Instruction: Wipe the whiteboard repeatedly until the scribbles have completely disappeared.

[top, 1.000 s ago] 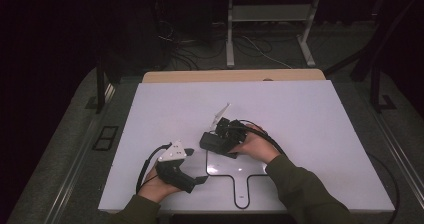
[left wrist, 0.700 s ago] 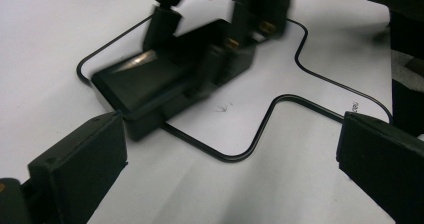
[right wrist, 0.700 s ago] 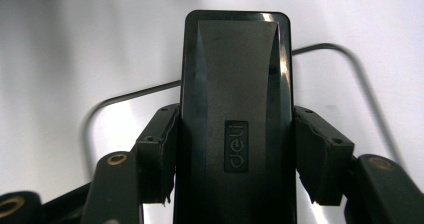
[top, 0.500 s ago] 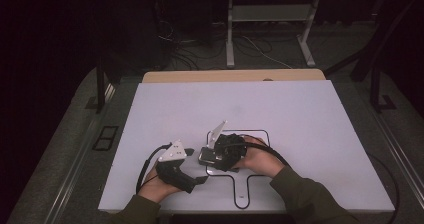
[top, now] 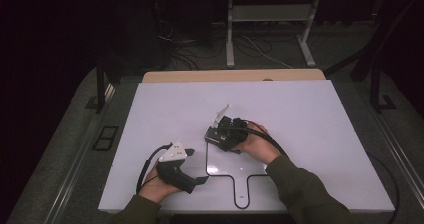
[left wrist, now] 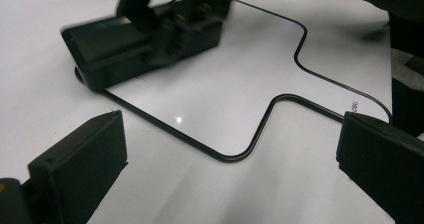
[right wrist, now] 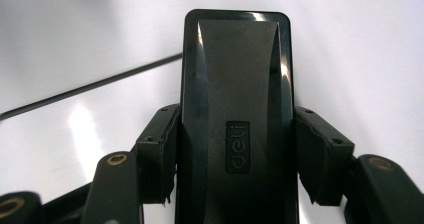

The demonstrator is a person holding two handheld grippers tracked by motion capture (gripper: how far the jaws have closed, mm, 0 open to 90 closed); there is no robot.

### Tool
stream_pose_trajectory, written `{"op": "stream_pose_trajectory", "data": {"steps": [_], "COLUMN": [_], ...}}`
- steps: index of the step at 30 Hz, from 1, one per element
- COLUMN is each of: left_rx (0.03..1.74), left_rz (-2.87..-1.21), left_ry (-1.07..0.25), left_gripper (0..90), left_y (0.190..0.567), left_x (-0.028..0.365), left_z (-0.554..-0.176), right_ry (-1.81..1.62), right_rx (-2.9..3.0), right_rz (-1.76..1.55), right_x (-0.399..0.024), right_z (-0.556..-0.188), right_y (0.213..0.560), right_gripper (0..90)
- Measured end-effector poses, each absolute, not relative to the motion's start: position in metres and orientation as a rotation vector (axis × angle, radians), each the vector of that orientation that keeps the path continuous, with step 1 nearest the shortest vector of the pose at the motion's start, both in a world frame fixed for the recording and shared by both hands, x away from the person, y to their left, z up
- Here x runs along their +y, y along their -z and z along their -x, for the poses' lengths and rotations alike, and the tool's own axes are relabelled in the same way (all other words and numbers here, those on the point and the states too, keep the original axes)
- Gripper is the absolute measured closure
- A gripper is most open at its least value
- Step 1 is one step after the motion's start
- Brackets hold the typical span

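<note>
The right hand-held gripper (right wrist: 235, 184), jaws clamped on the black Deli stapler (right wrist: 235, 99) at the outline's (top: 220, 171) upper-left corner on the surface (top: 320, 114), should keep it level, while the left hand-held gripper (left wrist: 225, 174) rests wide open.

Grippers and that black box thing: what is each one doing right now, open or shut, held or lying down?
Right gripper: shut on the black box, one pad on each long side.
Black box: held, lying flat and low at the corner of the black outline.
Left gripper: open, holding nothing, resting on the table.
Black outline: drawn flat on the white table, shaped like a paddle.
</note>
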State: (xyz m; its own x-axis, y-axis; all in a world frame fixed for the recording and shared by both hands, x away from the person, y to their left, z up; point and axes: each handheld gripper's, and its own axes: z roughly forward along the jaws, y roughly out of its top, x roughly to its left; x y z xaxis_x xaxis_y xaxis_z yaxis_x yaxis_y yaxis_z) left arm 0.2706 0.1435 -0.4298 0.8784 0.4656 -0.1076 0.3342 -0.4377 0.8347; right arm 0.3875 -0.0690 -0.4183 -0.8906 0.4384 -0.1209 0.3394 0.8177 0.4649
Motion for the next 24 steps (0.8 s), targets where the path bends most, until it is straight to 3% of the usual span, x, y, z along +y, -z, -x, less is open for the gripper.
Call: {"op": "stream_pose_trajectory", "data": {"steps": [5, 10, 16, 24], "left_rx": [0.580, 0.579, 0.578, 0.581], "left_rz": [-2.063, -2.067, -2.066, -2.065], "left_ry": [-0.170, -0.161, -0.165, -0.163], "left_gripper": [0.0, 0.0, 0.0, 0.0], "left_y": [0.430, 0.430, 0.430, 0.430], "left_x": [0.144, 0.142, 0.143, 0.143], "left_z": [-0.270, -0.270, -0.270, -0.270], "right_ry": [-0.631, -0.632, -0.629, -0.655], "right_rx": [2.777, 2.832, 2.790, 2.833], "right_rz": [-0.627, -0.532, -0.629, -0.550], "right_x": [-0.069, -0.064, -0.068, -0.065], "right_z": [-0.395, -0.376, -0.393, -0.378], "right_y": [0.418, 0.417, 0.418, 0.418], "right_gripper": [39.3, 39.3, 39.2, 39.2]}}
